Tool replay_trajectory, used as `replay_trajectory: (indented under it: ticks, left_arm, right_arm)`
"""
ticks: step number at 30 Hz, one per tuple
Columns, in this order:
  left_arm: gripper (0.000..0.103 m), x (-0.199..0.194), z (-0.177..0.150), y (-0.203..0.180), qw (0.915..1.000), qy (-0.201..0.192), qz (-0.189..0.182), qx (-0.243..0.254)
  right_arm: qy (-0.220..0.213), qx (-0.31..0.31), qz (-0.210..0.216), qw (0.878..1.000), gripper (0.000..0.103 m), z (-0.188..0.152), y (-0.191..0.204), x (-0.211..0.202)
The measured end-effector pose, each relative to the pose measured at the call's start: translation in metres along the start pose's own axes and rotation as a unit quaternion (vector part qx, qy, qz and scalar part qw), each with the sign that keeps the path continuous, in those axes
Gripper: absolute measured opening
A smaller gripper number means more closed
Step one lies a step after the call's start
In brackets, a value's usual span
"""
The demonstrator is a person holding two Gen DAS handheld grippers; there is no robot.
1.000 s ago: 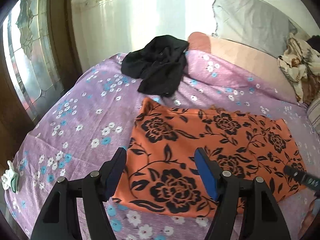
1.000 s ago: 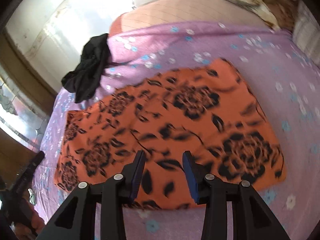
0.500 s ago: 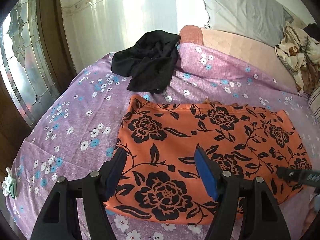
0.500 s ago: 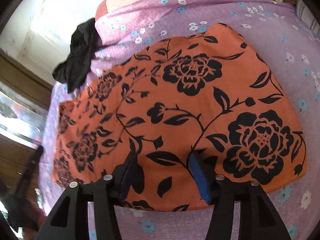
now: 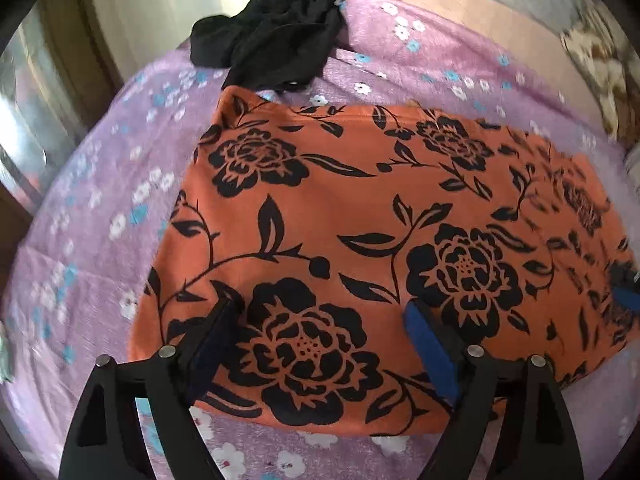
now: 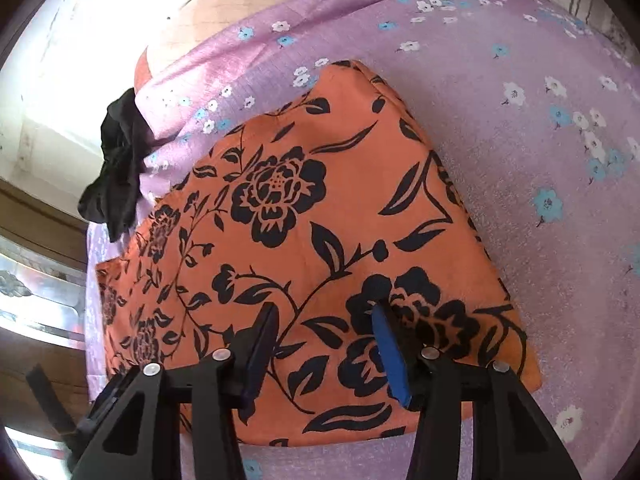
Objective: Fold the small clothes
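Orange cloth (image 5: 360, 216) fills mid-frame. Left gripper (image 5: 320, 320) – jaws wide, opening, holding nothing. Right gripper (image 6: 324, 332) – half-open, closing, gripping nothing; cloth lies beneath both.

Colour and pattern notes.

Garment (image 5: 360, 220), centre of both views: orange ground, black print of large open roses, leaves and thin curling stems.

Bedsheet (image 5: 100, 208): lilac-purple, scattered small flowers in white and light blue.

Crumpled cloth (image 5: 276, 28), top centre in the left view, left edge in the right view: plain black, no pattern.

Mattress (image 5: 460, 4), upper right in the left view: pale peach, terracotta corner.

Bundle (image 5: 596, 52), far right in the left view: cream with brown patches; blurred.

Left gripper (image 5: 320, 318) and right gripper (image 6: 325, 322): black frames, blue pads (image 5: 430, 354), silver screw heads.
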State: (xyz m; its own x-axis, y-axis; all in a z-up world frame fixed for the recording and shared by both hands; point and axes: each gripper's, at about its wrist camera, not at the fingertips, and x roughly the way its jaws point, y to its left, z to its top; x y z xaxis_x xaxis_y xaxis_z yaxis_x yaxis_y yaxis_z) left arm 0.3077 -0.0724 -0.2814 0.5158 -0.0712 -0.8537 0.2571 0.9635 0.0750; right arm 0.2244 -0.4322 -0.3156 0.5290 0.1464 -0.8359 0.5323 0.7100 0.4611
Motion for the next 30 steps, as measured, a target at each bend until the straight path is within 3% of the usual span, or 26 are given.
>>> replay_trajectory:
  ticks: [4,7,9,12,16,22,25,26,30]
  left_arm:
    - [0.086,-0.016,0.003,0.007,0.9995,-0.03,0.008,-0.008]
    - [0.086,-0.021,0.008,0.025,0.9983,-0.043,0.027,-0.027]
    - [0.086,-0.013,0.008,0.039,0.9977,-0.029,0.038,-0.048]
    - [0.089,0.015,0.006,0.048,0.9968,0.023,0.044,-0.062]
    - [0.091,0.009,0.007,0.047,0.9969,0.012,0.042,-0.066]
    - [0.091,-0.014,0.011,0.038,0.9971,-0.046,0.04,-0.047]
    - [0.091,-0.004,0.005,0.026,0.9987,-0.027,0.041,-0.015]
    - [0.091,0.005,0.004,0.021,0.9992,-0.008,0.039,-0.002]
    - [0.094,0.011,0.005,0.015,0.9984,-0.012,0.055,0.009]
  right_arm:
    - [-0.026,0.008,0.018,0.999,0.052,0.0,-0.001,-0.014]
    - [-0.058,0.006,0.004,0.998,0.052,0.005,-0.007,-0.028]
    - [-0.064,0.015,-0.008,0.998,0.052,0.01,-0.014,-0.03]
    - [-0.039,0.037,-0.004,0.999,0.051,0.015,-0.027,-0.014]
    - [-0.048,0.025,-0.009,0.998,0.051,0.015,-0.021,-0.016]
    - [-0.085,-0.01,0.04,0.995,0.052,0.01,-0.001,-0.028]
    - [-0.054,-0.017,0.037,0.998,0.052,0.007,0.01,-0.012]
    - [-0.004,-0.022,0.004,1.0,0.052,0.0,0.014,0.014]
    - [-0.02,-0.055,-0.024,0.998,0.051,-0.002,0.028,0.011]
